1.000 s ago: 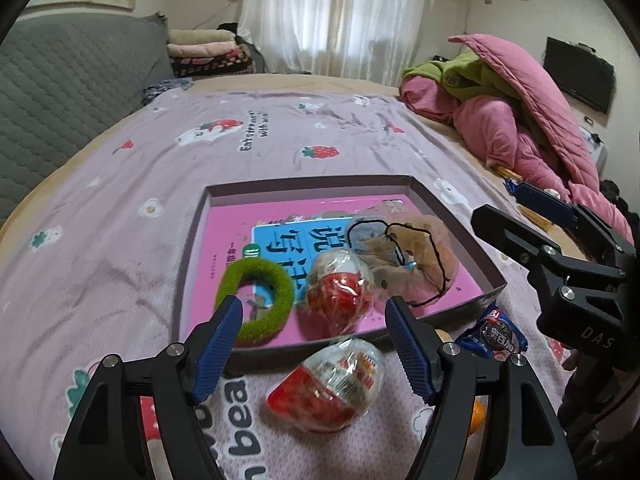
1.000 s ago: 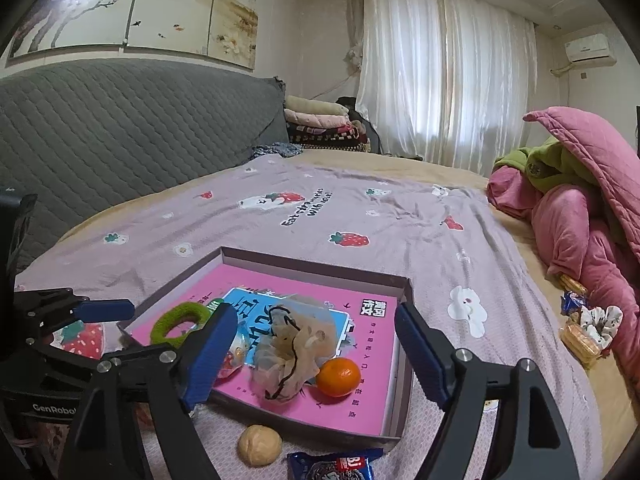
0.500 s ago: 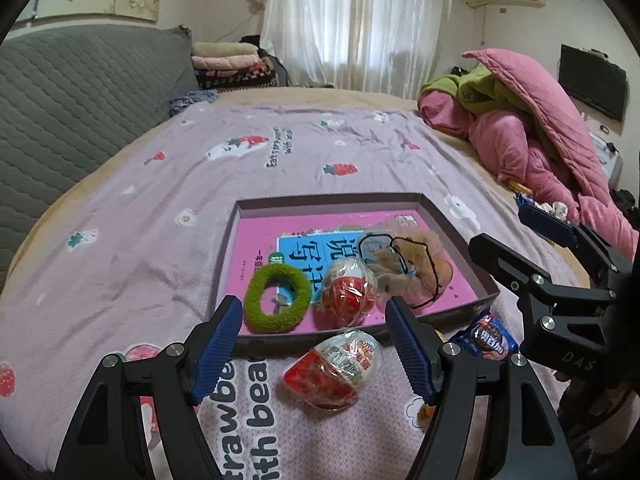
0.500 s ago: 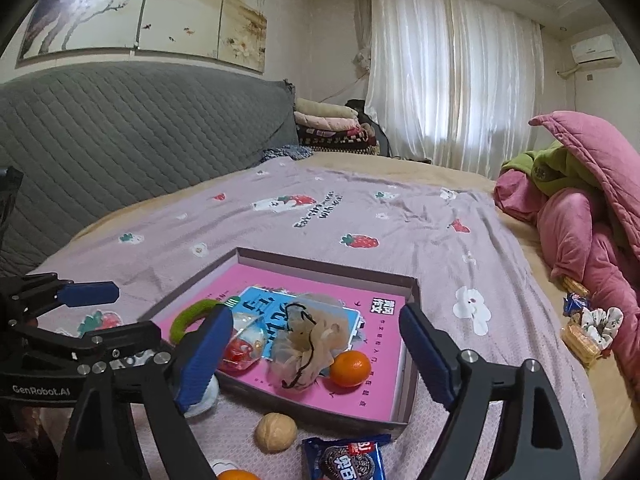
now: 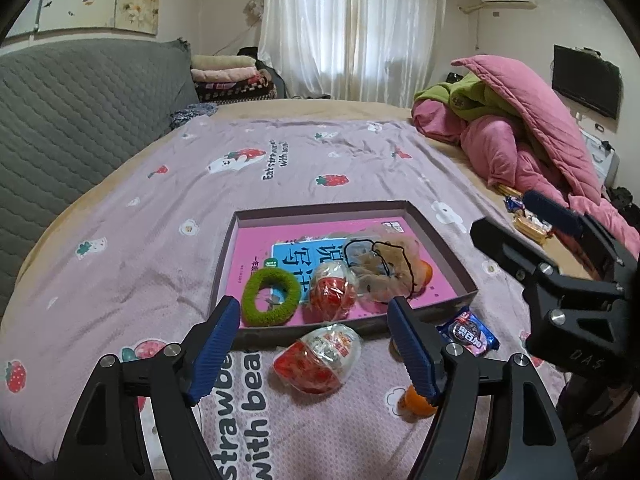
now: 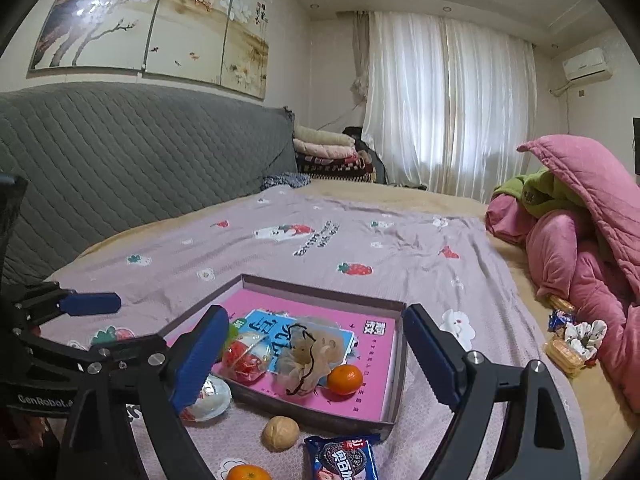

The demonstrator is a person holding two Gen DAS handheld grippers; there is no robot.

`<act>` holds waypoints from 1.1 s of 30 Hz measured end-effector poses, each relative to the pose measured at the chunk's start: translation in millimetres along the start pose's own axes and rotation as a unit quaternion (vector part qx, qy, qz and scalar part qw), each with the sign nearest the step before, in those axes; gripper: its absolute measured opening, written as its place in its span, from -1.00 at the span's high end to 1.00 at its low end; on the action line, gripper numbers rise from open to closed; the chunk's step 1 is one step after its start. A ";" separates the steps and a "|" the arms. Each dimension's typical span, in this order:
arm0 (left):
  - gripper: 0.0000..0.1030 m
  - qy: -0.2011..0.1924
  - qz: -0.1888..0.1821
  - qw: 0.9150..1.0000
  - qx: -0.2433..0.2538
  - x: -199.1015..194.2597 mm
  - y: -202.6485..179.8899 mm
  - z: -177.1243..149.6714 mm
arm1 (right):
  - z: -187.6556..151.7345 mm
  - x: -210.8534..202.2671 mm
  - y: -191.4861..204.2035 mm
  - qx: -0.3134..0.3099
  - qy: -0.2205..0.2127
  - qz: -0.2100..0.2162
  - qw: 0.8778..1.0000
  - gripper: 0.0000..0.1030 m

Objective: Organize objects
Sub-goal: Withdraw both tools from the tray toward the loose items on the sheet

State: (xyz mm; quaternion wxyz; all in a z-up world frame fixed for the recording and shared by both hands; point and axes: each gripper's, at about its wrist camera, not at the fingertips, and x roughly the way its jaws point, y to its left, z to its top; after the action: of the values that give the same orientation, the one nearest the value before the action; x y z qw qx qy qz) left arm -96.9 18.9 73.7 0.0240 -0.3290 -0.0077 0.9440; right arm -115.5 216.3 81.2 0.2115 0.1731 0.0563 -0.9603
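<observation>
A shallow dark box (image 5: 448, 240) lies on the bed, lined with a pink book. Inside sit a green fuzzy hair ring (image 5: 271, 297) at the near left, a wrapped red-and-white egg (image 5: 332, 291), a beige mesh scrunchie (image 5: 384, 268) and a tangerine (image 6: 345, 379). Just outside the near wall lie a second egg (image 5: 320, 358) on its side, a walnut (image 6: 280, 432), a blue cookie packet (image 6: 345, 458) and another tangerine (image 6: 248, 473).

Left tongs (image 5: 314, 350) stand wide apart, empty, angled downward. Right tongs (image 6: 316, 354) are opening, nothing between the blue pads (image 6: 198, 358), pointing slightly downward.
</observation>
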 end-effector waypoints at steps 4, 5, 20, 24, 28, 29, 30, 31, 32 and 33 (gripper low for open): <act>-0.50 0.000 0.002 1.000 -0.003 -4.1 -0.3 -0.9 | 1.5 -8.0 2.0 -0.005 -0.016 0.000 1.000 -0.73; -0.50 0.000 0.002 1.000 -0.004 -4.8 -0.3 -1.2 | 0.8 -10.4 2.7 -0.007 -0.019 -0.001 1.000 -0.73; -0.51 0.009 -0.008 1.000 0.007 -14.4 -10.1 -17.4 | -13.7 -39.6 6.8 -0.002 -0.025 -0.011 1.000 -0.73; -0.51 0.008 -0.011 1.000 0.006 -19.4 -11.4 -20.9 | -18.1 -42.4 6.3 -0.001 -0.015 -0.016 1.000 -0.73; -0.51 0.008 -0.014 1.000 0.010 -22.6 -13.1 -25.0 | -25.0 -45.6 7.0 -0.001 -0.003 -0.024 1.000 -0.73; -0.51 0.009 -0.016 1.000 0.011 -23.7 -14.1 -26.4 | -26.5 -46.1 6.7 -0.002 0.000 -0.027 1.000 -0.73; -0.51 0.010 -0.017 1.000 0.013 -24.6 -15.4 -27.3 | -29.0 -47.2 6.9 -0.002 0.003 -0.028 1.000 -0.73; -0.51 0.010 -0.019 1.000 0.016 -25.8 -17.0 -28.9 | -30.8 -48.0 6.3 -0.002 0.005 -0.029 1.000 -0.73; -0.51 0.011 -0.019 1.000 0.017 -26.6 -17.7 -29.7 | -33.0 -48.9 6.4 -0.002 0.008 -0.032 0.999 -0.73; -0.51 0.012 -0.021 1.000 0.018 -27.3 -18.6 -30.9 | -34.9 -50.1 6.4 -0.002 0.010 -0.035 0.999 -0.73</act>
State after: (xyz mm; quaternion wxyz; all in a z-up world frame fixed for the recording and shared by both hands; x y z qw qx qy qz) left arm -55.5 36.1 67.0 0.0500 -0.3392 0.0030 0.9394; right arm -59.3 236.2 66.2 0.1776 0.1802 0.0666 -0.9652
